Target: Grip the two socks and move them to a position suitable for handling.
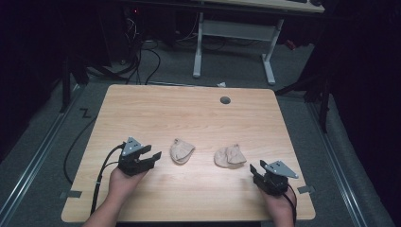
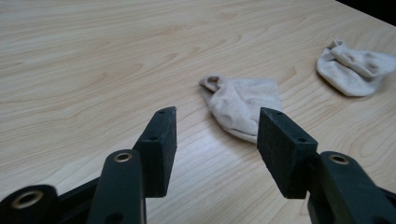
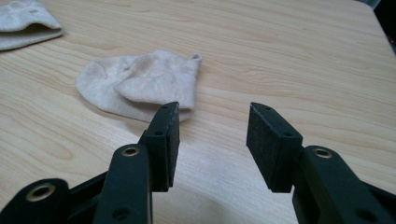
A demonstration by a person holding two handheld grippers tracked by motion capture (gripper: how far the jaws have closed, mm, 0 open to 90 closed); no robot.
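Observation:
Two small beige socks lie folded on the wooden table (image 1: 189, 113). The left sock (image 1: 182, 150) (image 2: 245, 105) rests just ahead of my left gripper (image 1: 152, 155) (image 2: 218, 114), whose jaws stand open and empty, pointing at it without touching. The right sock (image 1: 230, 156) (image 3: 140, 81) lies ahead and to the left of my right gripper (image 1: 255, 171) (image 3: 215, 108), which is also open with nothing between its pads. Each gripper view shows the other sock farther off: the right sock (image 2: 355, 70) in the left gripper view, the left sock (image 3: 25, 23) in the right gripper view.
A grey round grommet (image 1: 225, 100) sits near the table's far edge. Beyond the table stand a white desk frame (image 1: 234, 33) and tangled cables (image 1: 142, 52) on the floor. Bare wood stretches across the far half of the table.

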